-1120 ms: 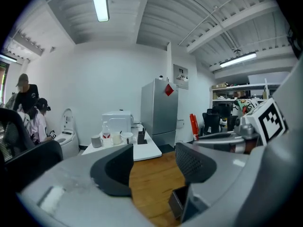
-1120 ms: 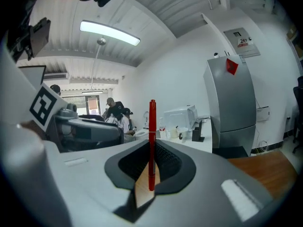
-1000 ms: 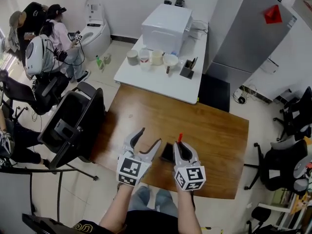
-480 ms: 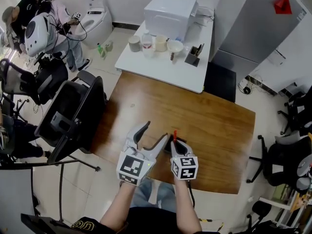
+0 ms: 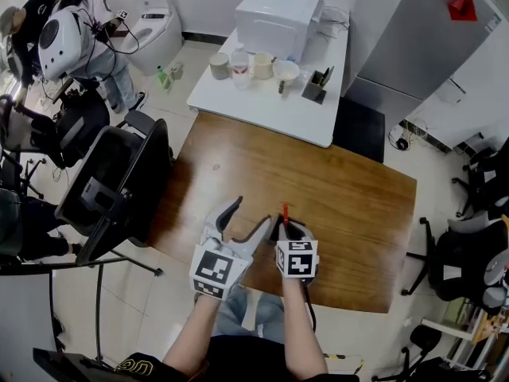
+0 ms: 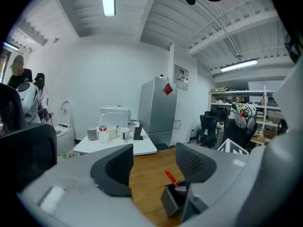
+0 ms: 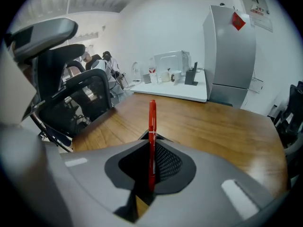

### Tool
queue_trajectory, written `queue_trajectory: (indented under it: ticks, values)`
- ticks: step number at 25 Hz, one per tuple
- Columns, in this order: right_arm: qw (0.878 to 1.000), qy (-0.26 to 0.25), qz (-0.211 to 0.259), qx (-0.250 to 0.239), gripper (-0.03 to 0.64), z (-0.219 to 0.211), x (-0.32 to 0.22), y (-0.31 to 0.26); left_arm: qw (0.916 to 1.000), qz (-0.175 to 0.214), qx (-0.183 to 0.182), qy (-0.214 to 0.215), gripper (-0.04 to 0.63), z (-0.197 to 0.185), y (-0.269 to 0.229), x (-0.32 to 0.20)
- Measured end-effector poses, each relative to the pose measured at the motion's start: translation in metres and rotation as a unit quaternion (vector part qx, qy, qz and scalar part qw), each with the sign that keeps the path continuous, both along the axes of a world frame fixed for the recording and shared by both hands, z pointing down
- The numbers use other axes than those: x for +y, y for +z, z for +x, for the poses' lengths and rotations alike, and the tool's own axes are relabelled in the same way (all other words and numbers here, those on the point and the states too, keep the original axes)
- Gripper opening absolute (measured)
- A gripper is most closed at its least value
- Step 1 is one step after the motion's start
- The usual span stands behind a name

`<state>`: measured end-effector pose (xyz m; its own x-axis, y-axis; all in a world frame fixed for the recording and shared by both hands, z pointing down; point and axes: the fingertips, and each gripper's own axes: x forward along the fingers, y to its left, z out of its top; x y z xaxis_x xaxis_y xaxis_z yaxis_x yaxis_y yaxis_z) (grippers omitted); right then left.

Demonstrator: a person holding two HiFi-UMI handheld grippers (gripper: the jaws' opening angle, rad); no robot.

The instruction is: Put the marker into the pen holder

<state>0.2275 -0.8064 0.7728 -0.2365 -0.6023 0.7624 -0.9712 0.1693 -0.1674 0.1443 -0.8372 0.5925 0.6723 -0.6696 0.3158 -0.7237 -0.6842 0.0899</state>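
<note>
The right gripper (image 5: 288, 229) has drawn in toward the pen holder (image 6: 170, 200), its jaws clamped tight on the red marker (image 7: 152, 126), which stands upright just over the holder's mouth. The left gripper (image 5: 249, 213) hangs wide open and empty. Released off-centre, the marker could catch the rim and topple onto the table (image 5: 350, 189).
</note>
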Motion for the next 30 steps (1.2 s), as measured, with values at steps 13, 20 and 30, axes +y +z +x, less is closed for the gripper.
queue_trajectory:
  ticks: [13, 20, 30]
  values:
    - [0.993, 0.034, 0.114, -0.005, 0.201, 0.007, -0.014, -0.072, 0.9999, 0.003, 0.005, -0.011, 0.284, -0.015, -0.010, 0.005]
    - [0.953, 0.068, 0.296, -0.014, 0.201, 0.028, -0.025, -0.228, 0.9979, 0.055, 0.018, -0.030, 0.284, -0.024, -0.074, 0.001]
    - [0.883, 0.061, 0.465, -0.003, 0.201, 0.030, 0.016, -0.384, 0.9804, 0.173, 0.087, -0.034, 0.284, -0.020, -0.201, 0.021]
